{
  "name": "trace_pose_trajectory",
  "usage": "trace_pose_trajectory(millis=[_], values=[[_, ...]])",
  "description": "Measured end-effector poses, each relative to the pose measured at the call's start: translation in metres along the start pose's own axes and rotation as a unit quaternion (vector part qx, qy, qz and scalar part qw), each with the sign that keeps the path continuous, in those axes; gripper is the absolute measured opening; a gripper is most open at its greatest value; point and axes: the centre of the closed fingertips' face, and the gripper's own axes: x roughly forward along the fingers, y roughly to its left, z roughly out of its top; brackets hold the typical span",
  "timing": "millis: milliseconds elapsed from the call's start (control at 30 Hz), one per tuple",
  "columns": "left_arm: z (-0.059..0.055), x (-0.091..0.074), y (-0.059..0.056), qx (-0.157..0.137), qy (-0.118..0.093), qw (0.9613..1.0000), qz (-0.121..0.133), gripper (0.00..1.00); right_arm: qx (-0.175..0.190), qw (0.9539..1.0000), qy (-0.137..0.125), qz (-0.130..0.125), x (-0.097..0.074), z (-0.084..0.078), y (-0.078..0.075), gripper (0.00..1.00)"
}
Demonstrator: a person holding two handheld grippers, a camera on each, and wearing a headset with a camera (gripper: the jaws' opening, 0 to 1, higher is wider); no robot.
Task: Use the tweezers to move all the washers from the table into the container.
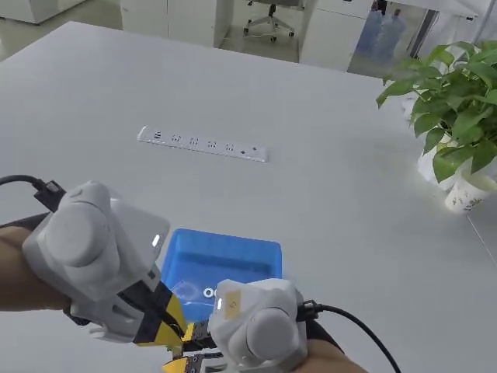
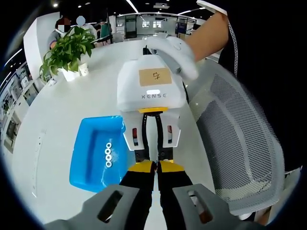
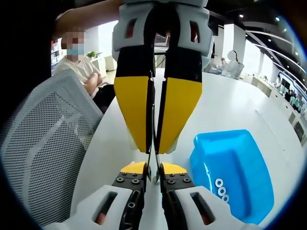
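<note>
- The slim metal tweezers (image 3: 153, 160) show as a thin sliver on edge, running between the yellow pads of the left gripper (image 2: 157, 166) and ending between the yellow tips of the right gripper (image 3: 153, 168).
- The two grippers meet nose to nose above the near edge of the white bench (image 1: 326, 155).
- The left jaws are drawn narrow and clamp the tweezers along their length.
- The right jaws are just as narrow and seem to pinch the tweezers' end, though the sliver is too thin to be sure of contact.
- The small silver ring washers (image 2: 108, 154) lie flat in a short row, touching one another, on the floor of the blue rectangular plastic container (image 2: 96, 158).
- The container sits on the bench close to the near edge, just beside the meeting jaws.
- In the head view the grippers' white bodies cover the container's near end, and the washers peek out between them.
- In the left gripper view the right gripper's white housing stands in front of much of the bench's far side.
- A white multi-socket power strip (image 1: 202, 144) lies flat toward the middle of the bench, well apart from the container.
- A leafy green potted plant (image 1: 458, 78) stands at the right edge of the bench, with a white paper cup (image 1: 468, 194) just beside its pot.
- A grey mesh-backed chair (image 2: 240, 139) is drawn up at the near edge of the bench.
</note>
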Motion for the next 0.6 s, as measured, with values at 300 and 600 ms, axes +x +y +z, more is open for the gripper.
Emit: trace_pose_trajectory(millis=[300,600], values=[[-0.0002,-0.0016,0.0002,0.001,0.004,1.0000,0.001,0.06,-0.001,1.0000,-0.002,0.000,0.0008,0.0018,-0.0016,0.12],[-0.0018,0.0001,0.0008,0.000,0.006,1.0000,-0.001,0.06,0.002,1.0000,-0.003,0.001,0.0016,0.0007,-0.0011,0.12]])
